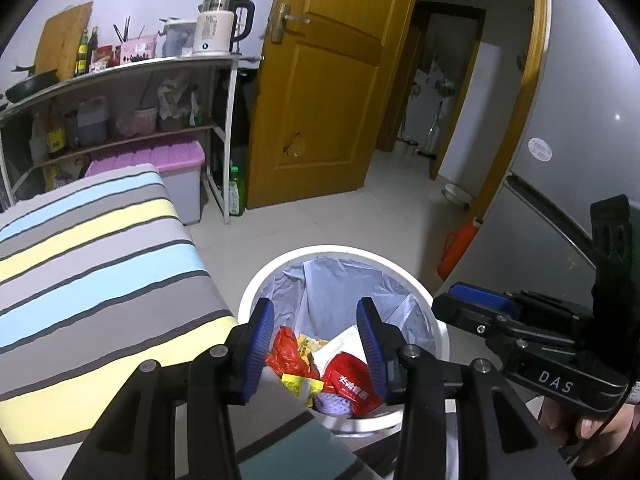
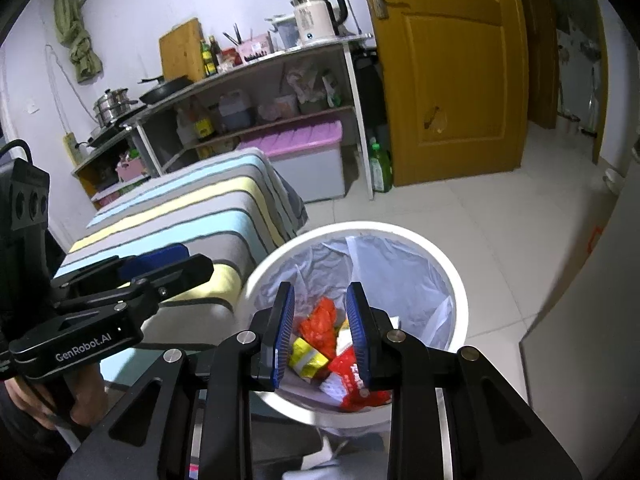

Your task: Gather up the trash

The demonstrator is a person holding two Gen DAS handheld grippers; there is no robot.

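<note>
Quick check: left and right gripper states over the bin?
Left gripper: open, holding nothing, above the trash bin.
Right gripper: open, holding nothing, above the same bin.

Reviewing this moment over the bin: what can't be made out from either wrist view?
- Bottom of the trash bin: covered by wrappers in both views.
- Whether trash remains elsewhere: floor near the person is cut off by the frame edges.
- Print on the yellow packet: too small.
- Shelf contents: small and dim.

White bin (image 1: 340,254) stands on tiled floor (image 1: 320,216).
</note>
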